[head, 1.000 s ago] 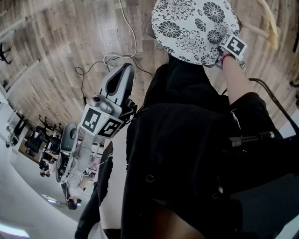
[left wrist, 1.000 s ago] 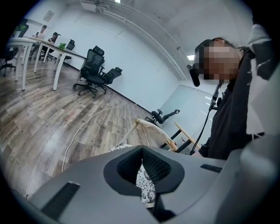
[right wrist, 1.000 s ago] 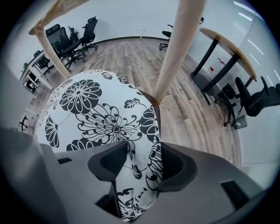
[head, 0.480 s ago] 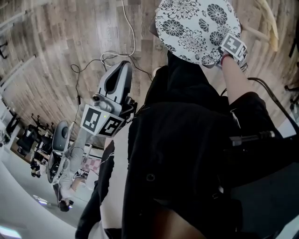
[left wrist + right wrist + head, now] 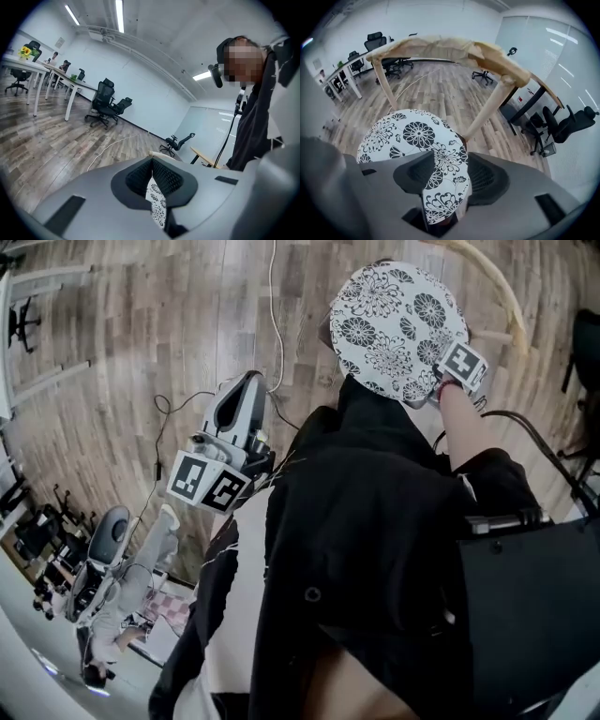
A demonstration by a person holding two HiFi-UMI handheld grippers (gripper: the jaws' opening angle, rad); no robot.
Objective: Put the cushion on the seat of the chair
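A round white cushion [image 5: 394, 324] with black flowers lies on the seat of a wooden chair, below the chair's curved backrest [image 5: 497, 296]. My right gripper [image 5: 448, 371] is at the cushion's near right rim. In the right gripper view the cushion [image 5: 408, 136] runs down between the jaws of the right gripper [image 5: 449, 161]. They stand wide and are closing, and the pads do not press on it. The backrest [image 5: 440, 49] arches behind. My left gripper [image 5: 248, 381] hangs well to the left of the cushion, empty. Its tips [image 5: 152, 161] meet, and a strip of cushion [image 5: 157, 206] shows past them.
A white cable [image 5: 275, 306] trails over the wood floor left of the chair. Black office chairs [image 5: 105, 101] and white desks [image 5: 42, 70] stand further off. Another office chair [image 5: 565, 124] is at the right. The person's dark clothing [image 5: 375, 549] fills the lower head view.
The head view has swung, so the cushion and chair now sit lower in the picture with more backrest showing. The right gripper stays at the cushion's rim. The left gripper has lifted a little.
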